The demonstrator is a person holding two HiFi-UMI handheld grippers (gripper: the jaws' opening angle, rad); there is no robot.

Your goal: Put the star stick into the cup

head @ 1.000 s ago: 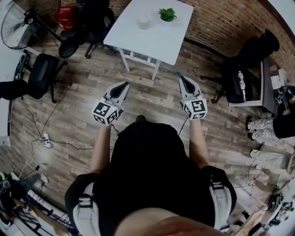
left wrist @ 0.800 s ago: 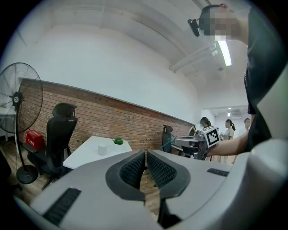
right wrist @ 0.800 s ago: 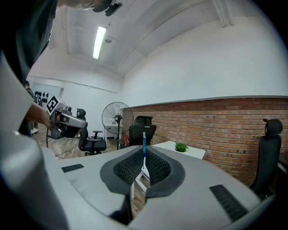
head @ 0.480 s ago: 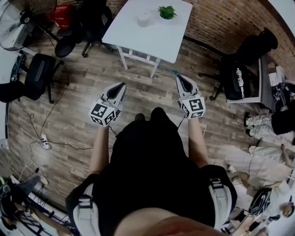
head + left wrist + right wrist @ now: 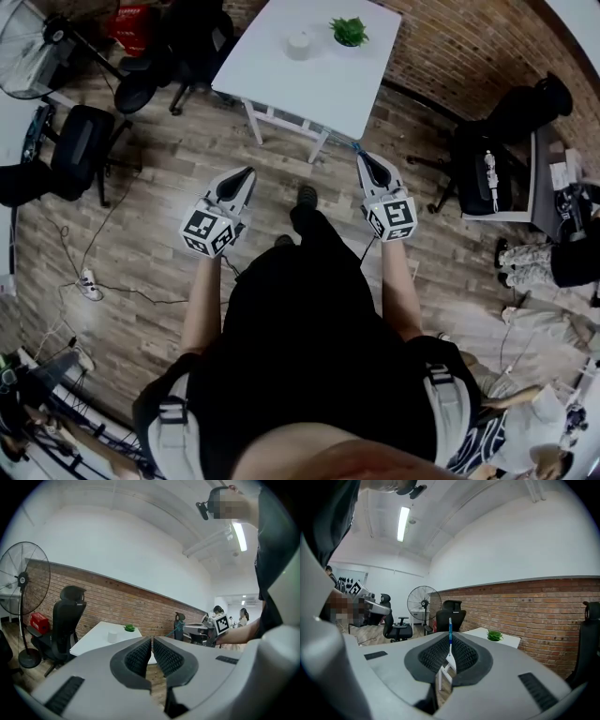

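Note:
A thin blue stick point(image 5: 450, 632) stands upright between the pads of my right gripper point(image 5: 450, 643), which is shut on it; its star end is not visible. In the head view the right gripper point(image 5: 364, 161) points toward the white table point(image 5: 323, 84), still above the wooden floor. The white cup point(image 5: 298, 44) stands on the table's far part beside a small green plant point(image 5: 349, 30). My left gripper point(image 5: 246, 174) is held level with the right one. Its jaws point(image 5: 152, 641) are closed with nothing between them. The cup point(image 5: 112, 636) shows ahead of it.
Black office chairs point(image 5: 80, 150) and a standing fan point(image 5: 33, 56) are on the left. Another chair and a desk point(image 5: 497, 169) stand at the right, with people beyond. A brick wall point(image 5: 450, 37) runs behind the table. Cables point(image 5: 94, 281) lie on the floor.
The person has stepped forward, one foot now showing between the grippers. Both grippers keep their pose and the stick stays clamped.

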